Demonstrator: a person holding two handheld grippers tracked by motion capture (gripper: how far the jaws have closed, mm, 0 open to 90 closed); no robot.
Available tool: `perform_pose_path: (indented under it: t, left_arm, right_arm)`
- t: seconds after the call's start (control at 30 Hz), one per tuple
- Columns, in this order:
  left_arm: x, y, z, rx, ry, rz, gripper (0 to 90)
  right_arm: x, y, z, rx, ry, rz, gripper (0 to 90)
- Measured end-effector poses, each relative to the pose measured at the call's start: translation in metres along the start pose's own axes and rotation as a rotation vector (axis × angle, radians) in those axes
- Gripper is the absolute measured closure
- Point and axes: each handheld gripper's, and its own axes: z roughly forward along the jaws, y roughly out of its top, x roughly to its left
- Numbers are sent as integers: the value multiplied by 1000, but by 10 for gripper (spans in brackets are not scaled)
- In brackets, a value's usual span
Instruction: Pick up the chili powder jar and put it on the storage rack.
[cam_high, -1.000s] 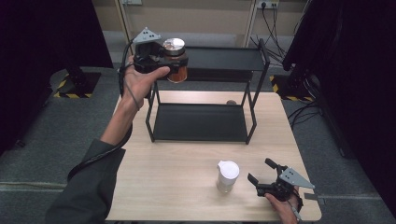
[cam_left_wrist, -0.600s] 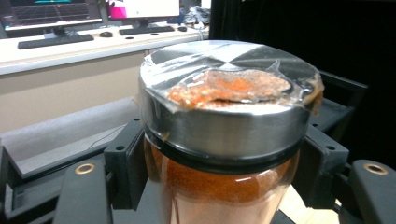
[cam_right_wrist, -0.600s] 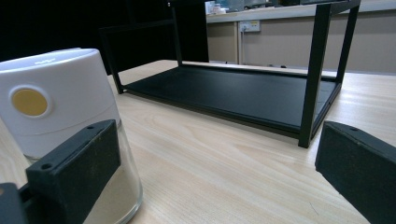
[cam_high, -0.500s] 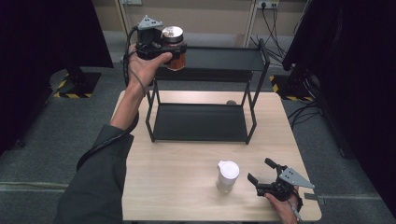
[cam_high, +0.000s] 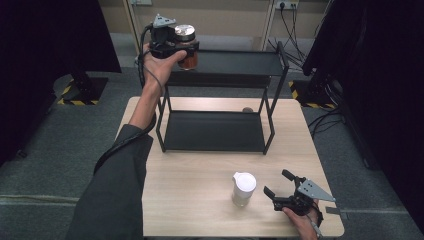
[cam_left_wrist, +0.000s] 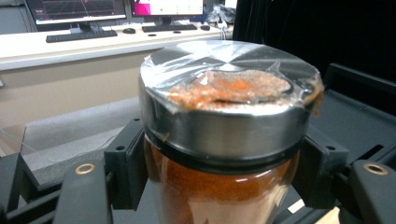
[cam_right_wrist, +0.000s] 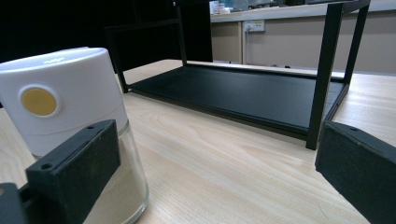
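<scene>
- Wooden table (cam_high: 200, 185) carries a black two-tier rack (cam_high: 220, 95).
- Left gripper (cam_high: 172, 42) clamps an orange spice jar (cam_high: 186, 45) above the rack's top-left corner.
- Right gripper (cam_high: 280, 187) rests spread apart near the table's front edge, beside a white-capped shaker (cam_high: 243, 188).

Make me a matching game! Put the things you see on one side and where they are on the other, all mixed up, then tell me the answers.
Things:
1. spice jar
2. white-capped shaker
3. black rack
4. right gripper

Places or states:
A. standing on the table's far half
B. open, beside the shaker
C. clamped in the left gripper
D. standing on the table's near part

Pairs: 1-C, 2-D, 3-A, 4-B
</scene>
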Motion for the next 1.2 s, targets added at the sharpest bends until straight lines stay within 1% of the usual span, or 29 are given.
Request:
perform_pose_path:
  t: [0.03,0.1,0.17,0.3,0.4,0.47,0.6,0.7,0.8,0.83,0.9,0.93,0.97,1.0,1.1,1.13,1.17,1.2]
  left_arm:
    - [0,0,1,-4,2,3,307]
    - [1,-2,4,-11,3,-7,307]
    - [1,-2,7,-4,14,-7,307]
    - [1,-3,11,3,22,-5,307]
    - [2,-4,13,6,24,-16,307]
    - [2,-4,16,17,28,-13,307]
    - [1,-5,17,17,28,-4,306]
    - [1,-8,17,7,33,-13,305]
    - [1,-11,17,-4,32,-1,303]
    - [-1,-13,17,-16,44,5,282]
    - [-1,-14,16,-26,45,-12,175]
    - [-1,-15,16,-31,48,-20,139]
    - [-2,-17,15,-48,53,-26,106]
    - [-3,-17,13,-56,53,-30,82]
    - [-5,-15,11,-50,61,-36,28]
    - [-5,-15,10,-51,61,-48,3]
    - [-3,-16,8,-54,51,-57,6]
    - [-3,-16,7,-53,49,-56,5]
  right_arm:
    - [0,0,0,0,0,0,4]
    - [0,0,0,2,3,-2,4]
    - [0,0,1,2,7,-4,4]
    - [0,0,0,-1,9,-5,4]
    - [0,0,0,-4,9,-4,4]
    - [0,0,0,-5,8,-4,4]
    - [0,0,0,-2,11,-6,4]
    - [0,1,1,-1,13,-8,4]
    - [1,1,0,-1,14,-7,4]
    - [1,1,0,-2,13,-7,4]
    - [1,1,0,-2,13,-7,4]
    - [1,1,0,-2,13,-7,4]
    - [1,1,0,-2,13,-8,4]
    - [1,1,0,-2,13,-8,4]
    - [1,1,0,-1,13,-9,4]
    - [1,1,1,-1,13,-9,4]
    - [1,1,1,-1,14,-9,4]
    - [1,1,1,-1,14,-10,4]
